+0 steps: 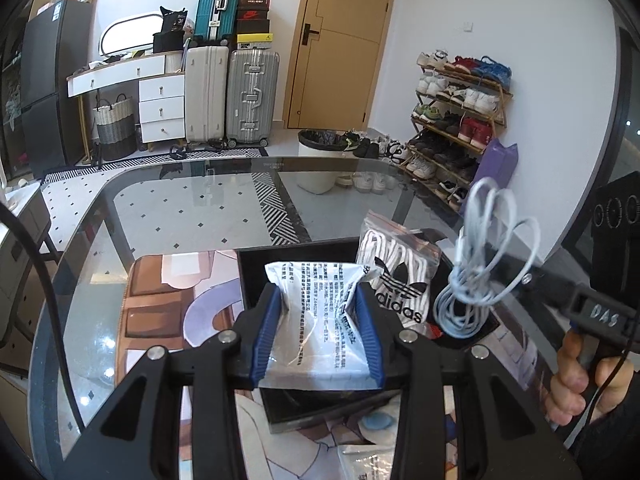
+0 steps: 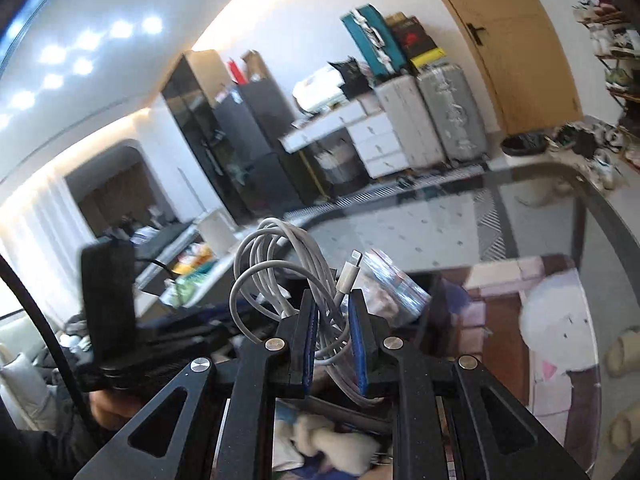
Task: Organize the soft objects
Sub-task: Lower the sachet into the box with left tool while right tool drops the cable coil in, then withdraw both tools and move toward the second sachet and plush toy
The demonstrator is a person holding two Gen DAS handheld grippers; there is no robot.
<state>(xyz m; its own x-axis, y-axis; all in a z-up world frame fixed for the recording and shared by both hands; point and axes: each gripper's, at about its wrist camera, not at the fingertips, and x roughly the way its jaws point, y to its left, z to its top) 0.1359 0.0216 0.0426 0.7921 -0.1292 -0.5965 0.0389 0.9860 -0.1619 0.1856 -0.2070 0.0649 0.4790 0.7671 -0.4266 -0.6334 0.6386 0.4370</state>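
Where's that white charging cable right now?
The cable is clamped in the right gripper, lifted above the black tray, right of the shoelace bag.

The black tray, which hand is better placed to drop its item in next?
Probably the left: its fingers hold the white packet directly above the black tray, while the right gripper holds the cable bundle raised at the tray's edge.

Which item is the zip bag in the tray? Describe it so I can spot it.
On the glass table sits a black tray. The zip bag leans at its far right, clear plastic holding striped laces, and unlike the white pouch beside it, it carries a black trefoil logo.
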